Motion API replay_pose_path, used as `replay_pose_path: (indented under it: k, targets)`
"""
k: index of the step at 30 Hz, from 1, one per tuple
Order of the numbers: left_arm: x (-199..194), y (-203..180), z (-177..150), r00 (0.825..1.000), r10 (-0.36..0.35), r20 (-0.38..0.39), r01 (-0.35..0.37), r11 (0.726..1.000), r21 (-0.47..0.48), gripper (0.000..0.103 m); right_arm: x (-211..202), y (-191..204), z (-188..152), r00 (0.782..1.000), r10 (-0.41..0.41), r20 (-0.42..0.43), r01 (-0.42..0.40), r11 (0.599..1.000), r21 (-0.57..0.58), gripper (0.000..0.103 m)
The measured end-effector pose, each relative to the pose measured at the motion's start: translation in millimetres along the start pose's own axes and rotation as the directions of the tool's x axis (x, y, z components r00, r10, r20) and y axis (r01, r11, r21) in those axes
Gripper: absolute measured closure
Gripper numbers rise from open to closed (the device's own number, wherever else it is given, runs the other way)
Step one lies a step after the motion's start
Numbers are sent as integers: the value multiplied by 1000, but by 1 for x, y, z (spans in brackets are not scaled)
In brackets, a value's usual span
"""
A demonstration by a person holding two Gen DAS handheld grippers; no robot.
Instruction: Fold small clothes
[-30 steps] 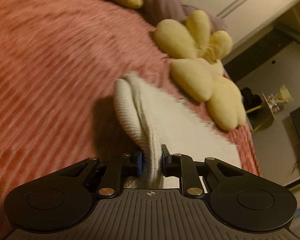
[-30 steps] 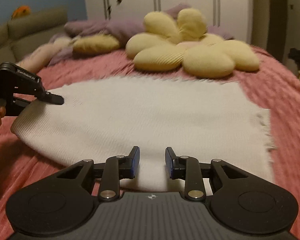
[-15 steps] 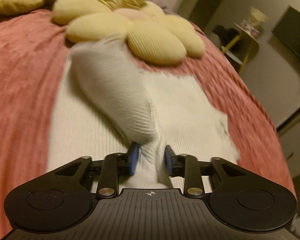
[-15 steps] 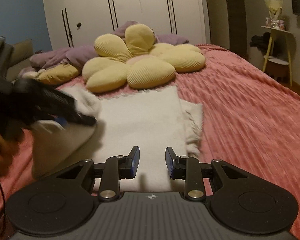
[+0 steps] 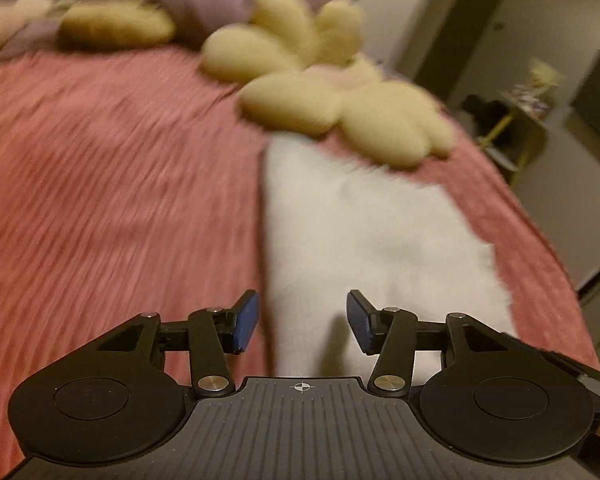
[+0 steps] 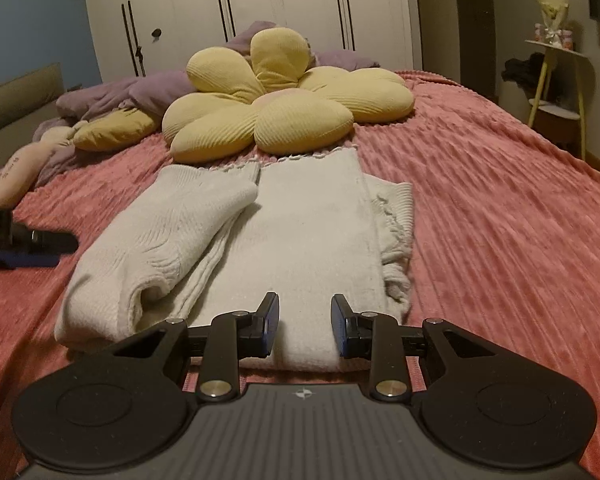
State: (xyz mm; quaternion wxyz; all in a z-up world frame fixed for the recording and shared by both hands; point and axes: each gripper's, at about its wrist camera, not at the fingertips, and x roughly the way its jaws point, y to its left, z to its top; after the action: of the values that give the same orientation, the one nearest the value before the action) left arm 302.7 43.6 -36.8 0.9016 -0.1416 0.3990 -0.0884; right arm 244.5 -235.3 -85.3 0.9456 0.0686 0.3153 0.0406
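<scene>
A white knitted garment [image 6: 308, 232] lies flat on the pink ribbed bedspread [image 6: 500, 208], with its left part [image 6: 168, 236] folded over onto the middle. In the blurred left wrist view the garment [image 5: 364, 240] lies just ahead of my left gripper [image 5: 302, 322], which is open and empty. My right gripper [image 6: 303, 326] is open and empty over the garment's near edge. The left gripper's fingers [image 6: 40, 246] show at the left edge of the right wrist view, beside the folded part and apart from it.
A yellow flower-shaped pillow [image 6: 284, 100] lies just beyond the garment. Purple bedding [image 6: 112, 96] and a small yellow pillow [image 6: 116, 130] lie at the back left. A white wardrobe [image 6: 252, 12] stands behind. A small side table [image 6: 556, 80] stands right of the bed.
My left gripper carried the garment's left part over the middle, let it go and opened, then drew back left. The right gripper stayed open and moved to the garment's near edge.
</scene>
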Motion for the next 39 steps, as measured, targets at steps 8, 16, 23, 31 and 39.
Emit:
replay_pose_path:
  k: [8,16,23,31,39]
  targets:
    - [26,-9,-23,996,9,-90,-5,999,39,47,14,8,0,997,-20,-69,15,998,-68,75]
    - [-5,3,-21,999,50,11,-50,999,0,36,13,1,28,973,225,-50,-217,968,130,44]
    - [-10,14,-23,996,83,11,-83,996,20,34,72,2,35,893,429,-137,-355,857,373,44]
    - [-8,8,-29,998,66,-2,-66,998,24,32,93,12,43,884,440,-160,-351,848,396,81]
    - [-1,-19,-30,998,54,-18,-52,995,83,28,15,47,64,987,24,156,11,975,-220,88]
